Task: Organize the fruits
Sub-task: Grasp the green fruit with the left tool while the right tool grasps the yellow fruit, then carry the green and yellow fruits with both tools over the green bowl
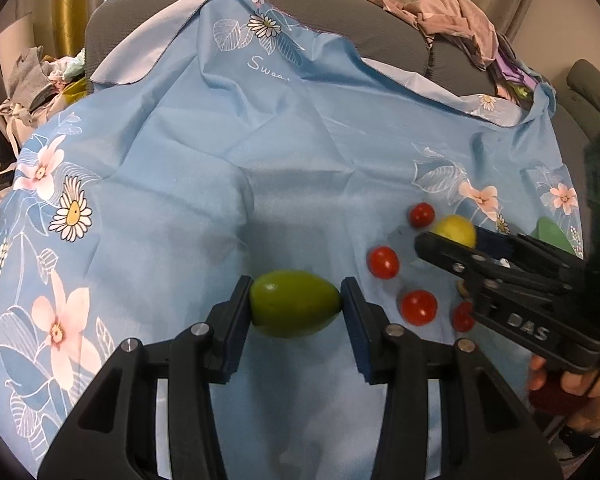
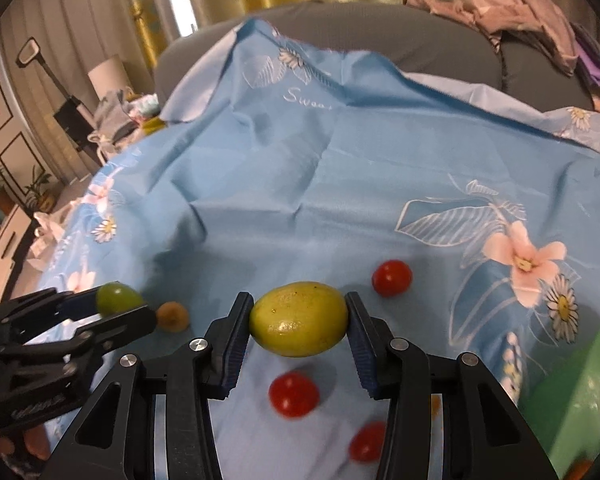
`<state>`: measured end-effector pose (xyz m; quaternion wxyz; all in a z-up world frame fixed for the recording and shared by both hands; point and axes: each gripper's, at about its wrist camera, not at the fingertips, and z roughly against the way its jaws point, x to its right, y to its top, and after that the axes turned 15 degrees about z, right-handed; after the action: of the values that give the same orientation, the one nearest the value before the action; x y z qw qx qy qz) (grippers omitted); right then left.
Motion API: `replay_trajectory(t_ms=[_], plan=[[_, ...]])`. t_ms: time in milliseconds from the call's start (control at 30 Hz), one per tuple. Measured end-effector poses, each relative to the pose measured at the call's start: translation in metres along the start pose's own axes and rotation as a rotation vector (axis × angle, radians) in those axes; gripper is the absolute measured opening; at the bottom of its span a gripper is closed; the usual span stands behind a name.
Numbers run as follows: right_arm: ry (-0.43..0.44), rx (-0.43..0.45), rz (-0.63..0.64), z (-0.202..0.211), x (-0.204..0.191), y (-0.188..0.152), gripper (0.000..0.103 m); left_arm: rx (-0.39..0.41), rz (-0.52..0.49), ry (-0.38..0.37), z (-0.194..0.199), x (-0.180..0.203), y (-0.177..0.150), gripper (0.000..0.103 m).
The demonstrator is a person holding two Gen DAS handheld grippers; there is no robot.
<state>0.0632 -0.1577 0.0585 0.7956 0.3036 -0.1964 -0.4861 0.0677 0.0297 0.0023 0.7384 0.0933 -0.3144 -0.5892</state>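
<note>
We record the left gripper (image 1: 296, 306) clenched on a green oval fruit (image 1: 295, 304), both blue-padded fingers pressed against its ends, the fruit held above the light blue floral cloth (image 1: 204, 168). From the right wrist view the same left gripper (image 2: 120, 308) enters at the left edge with the green oval fruit (image 2: 118, 298) between its tips.

The right gripper (image 2: 298, 320) is likewise clenched, grasping a yellow-green oval fruit (image 2: 299, 319) pinched at both ends. In the left wrist view the right gripper (image 1: 456, 240) reaches in from the right, and the yellow-green oval fruit (image 1: 454, 230) shows partly behind its near finger.

On the cloth we count four small red round tomatoes in the left wrist view: one far (image 1: 421, 215), one left of the right gripper (image 1: 383, 262), one nearer (image 1: 418, 307), and one partly hidden under the right gripper's body (image 1: 462, 316). The right wrist view shows three of them: one far right of the held fruit (image 2: 392, 278), one near beneath it (image 2: 294, 395), one nearest and blurred (image 2: 366, 442). A small orange-brown round fruit (image 2: 173, 316) lies on the cloth just right of the left gripper's tips.

A green rounded object (image 2: 580, 392) fills the near right corner; we cannot tell what it is. The cloth drapes over a grey sofa (image 1: 340, 4) with pink clothing (image 1: 452, 16) piled at its far right
</note>
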Motion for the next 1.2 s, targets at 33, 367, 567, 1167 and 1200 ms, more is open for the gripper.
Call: replay_trajectory(t_ms=[33, 367, 567, 1167, 1200], plan=[[-0.003, 0.007, 0.000, 0.005, -0.002, -0.002, 0.048, 0.001, -0.004, 0.001, 0.003, 0.001, -0.003, 0.044], [-0.001, 0.027, -0.038, 0.048, -0.011, -0.045, 0.048, -0.011, -0.022, -0.021, 0.023, 0.012, -0.030, 0.044], [0.006, 0.034, -0.049, 0.063, -0.016, -0.061, 0.048, -0.012, -0.036, -0.024, 0.034, 0.020, -0.043, 0.044], [-0.001, 0.133, -0.072, 0.117, -0.014, -0.084, 0.048, 0.027, -0.115, -0.031, 0.070, 0.058, -0.063, 0.044], [-0.002, 0.138, -0.073, 0.119, -0.013, -0.085, 0.048, 0.029, -0.119, -0.031, 0.071, 0.060, -0.063, 0.044]])
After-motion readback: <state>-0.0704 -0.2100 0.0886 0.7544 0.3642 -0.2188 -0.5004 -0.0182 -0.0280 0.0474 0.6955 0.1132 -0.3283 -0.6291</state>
